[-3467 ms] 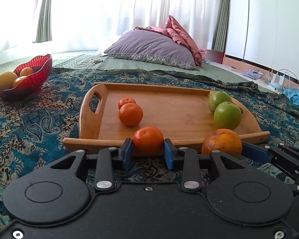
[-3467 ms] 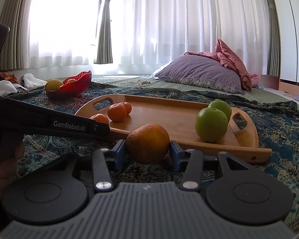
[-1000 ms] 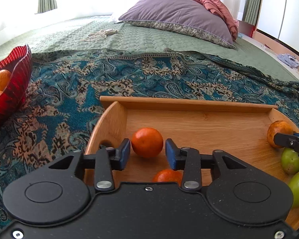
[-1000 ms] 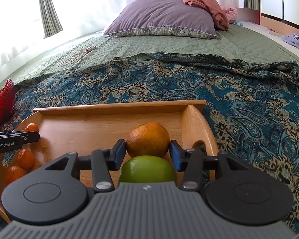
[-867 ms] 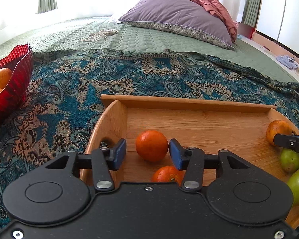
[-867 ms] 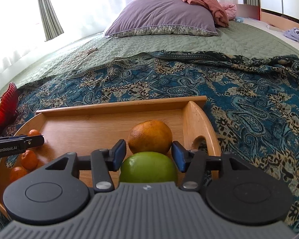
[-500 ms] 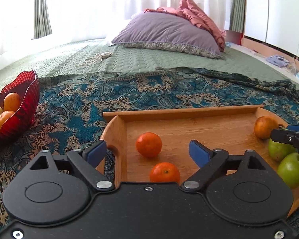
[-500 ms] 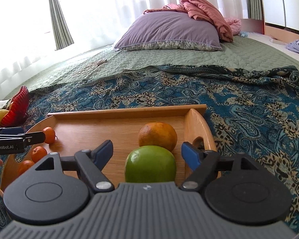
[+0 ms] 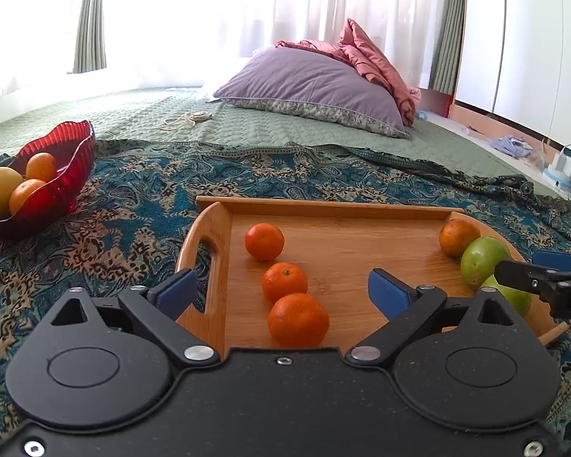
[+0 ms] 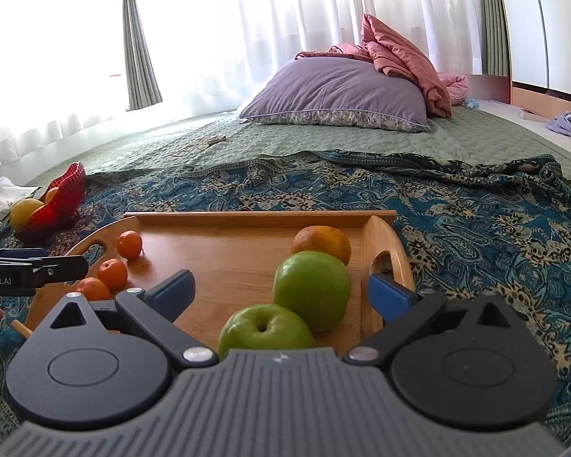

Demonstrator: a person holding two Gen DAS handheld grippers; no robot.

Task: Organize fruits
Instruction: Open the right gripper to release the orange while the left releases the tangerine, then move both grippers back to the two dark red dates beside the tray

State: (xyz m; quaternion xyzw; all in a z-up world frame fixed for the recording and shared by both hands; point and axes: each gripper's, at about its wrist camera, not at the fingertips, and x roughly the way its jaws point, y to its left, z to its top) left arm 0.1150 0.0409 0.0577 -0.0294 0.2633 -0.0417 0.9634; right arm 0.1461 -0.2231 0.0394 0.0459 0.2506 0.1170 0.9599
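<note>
A wooden tray (image 9: 323, 205) lies on the patterned cloth. Three tangerines (image 9: 284, 281) sit in a row at its left end. At the right end, a large orange (image 10: 321, 242) rests behind two green apples (image 10: 312, 289). My left gripper (image 9: 281, 289) hangs over the near tangerines with its jaws opening; its pads touch none of them. My right gripper (image 10: 281, 293) hovers over the apples, its jaws also opening wide, and grips nothing. Each gripper's tip shows at the edge of the other's view.
A red glass bowl (image 9: 57, 175) with an orange and yellow fruit stands to the left of the tray. Behind the cloth lie a purple pillow (image 9: 312, 87), a pink blanket (image 9: 369, 61) and a coiled cord (image 9: 186, 120). Chargers and clothes lie at the far right.
Both grippers have let go of their fruit, spread wide and drawn back from the tray. The tangerine stays at the far left, the large orange at the far right.
</note>
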